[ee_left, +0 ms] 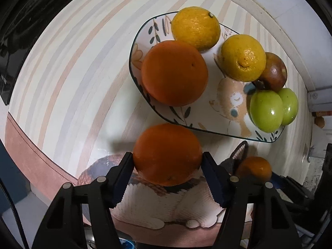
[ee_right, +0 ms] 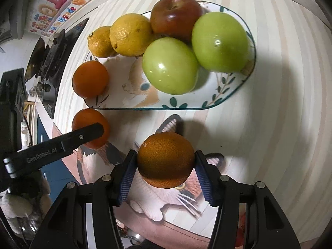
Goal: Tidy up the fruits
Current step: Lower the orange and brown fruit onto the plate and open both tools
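Note:
My left gripper is shut on an orange, held just in front of the patterned plate. On the plate lie another orange, two lemons, a dark red apple and two green apples. My right gripper is shut on a darker orange, near the plate's front rim. In the right wrist view the left gripper's finger crosses its orange. The right gripper's orange shows at the lower right of the left wrist view.
The plate stands on a striped tablecloth with a cat picture under both grippers. A stove with dark pans lies at the far left beyond the table edge. A white wall ledge runs behind the plate.

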A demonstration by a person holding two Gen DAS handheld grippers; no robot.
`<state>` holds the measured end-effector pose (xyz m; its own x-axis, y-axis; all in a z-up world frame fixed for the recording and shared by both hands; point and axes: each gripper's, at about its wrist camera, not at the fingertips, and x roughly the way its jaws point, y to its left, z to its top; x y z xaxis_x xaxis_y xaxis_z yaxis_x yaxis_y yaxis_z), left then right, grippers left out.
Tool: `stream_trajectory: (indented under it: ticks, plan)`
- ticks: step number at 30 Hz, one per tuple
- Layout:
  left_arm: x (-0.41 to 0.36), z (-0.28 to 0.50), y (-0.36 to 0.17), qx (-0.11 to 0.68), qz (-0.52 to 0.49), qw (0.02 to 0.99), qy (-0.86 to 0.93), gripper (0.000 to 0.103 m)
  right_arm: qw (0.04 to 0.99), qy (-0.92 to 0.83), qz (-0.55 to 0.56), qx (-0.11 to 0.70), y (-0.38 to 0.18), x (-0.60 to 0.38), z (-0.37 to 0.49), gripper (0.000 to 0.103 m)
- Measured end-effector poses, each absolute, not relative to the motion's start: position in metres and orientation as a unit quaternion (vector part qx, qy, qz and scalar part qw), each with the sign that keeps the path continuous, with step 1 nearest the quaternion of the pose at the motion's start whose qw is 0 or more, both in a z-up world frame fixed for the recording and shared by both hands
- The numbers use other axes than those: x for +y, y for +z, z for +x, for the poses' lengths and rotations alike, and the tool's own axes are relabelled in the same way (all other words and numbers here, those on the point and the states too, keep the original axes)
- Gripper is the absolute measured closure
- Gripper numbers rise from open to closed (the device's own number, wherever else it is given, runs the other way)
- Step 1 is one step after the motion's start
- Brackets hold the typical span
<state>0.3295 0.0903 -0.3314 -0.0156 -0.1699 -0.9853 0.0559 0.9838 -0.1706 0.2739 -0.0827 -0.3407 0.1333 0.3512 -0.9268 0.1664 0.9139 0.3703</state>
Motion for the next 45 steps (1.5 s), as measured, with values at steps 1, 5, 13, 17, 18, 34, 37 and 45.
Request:
stream_trajectory:
  ticks: [1, 5, 13, 17, 18, 34, 37, 45]
  plan:
    - [0.088, 0.328, -0.331, 0.707, -0.033, 0.701, -0.083, 0.04, 0.729, 0.064, 0.199, 0.652, -0.339, -0.084, 0.273, 0.044]
    - [0.079, 0.324, -0.329, 0.711, -0.028, 0.697, -0.089, 0.04, 0.734, 0.07, 0.211, 0.642, -0.33, -0.088, 0.27, 0.044]
    - [0.071, 0.329, -0.283, 0.691, -0.06, 0.71, -0.121, 0.04, 0.753, 0.08, 0.243, 0.607, -0.307, -0.093, 0.27, 0.044]
    - [0.064, 0.352, -0.256, 0.674, -0.06, 0.724, -0.136, 0.04, 0.762, 0.085, 0.268, 0.583, -0.298, -0.094, 0.28, 0.044]
    - [0.062, 0.358, -0.253, 0.671, -0.057, 0.726, -0.137, 0.04, 0.765, 0.086, 0.269, 0.579, -0.297, -0.093, 0.283, 0.044]
    - [0.042, 0.415, -0.279, 0.7, -0.004, 0.703, -0.122, 0.039, 0.769, 0.09, 0.273, 0.571, -0.305, -0.072, 0.323, 0.032]
    - [0.046, 0.417, -0.278, 0.702, -0.012, 0.703, -0.114, 0.039, 0.769, 0.082, 0.264, 0.576, -0.301, -0.071, 0.318, 0.022]
    - [0.059, 0.415, -0.267, 0.684, -0.02, 0.72, -0.116, 0.013, 0.775, 0.059, 0.265, 0.57, -0.288, -0.087, 0.306, 0.014]
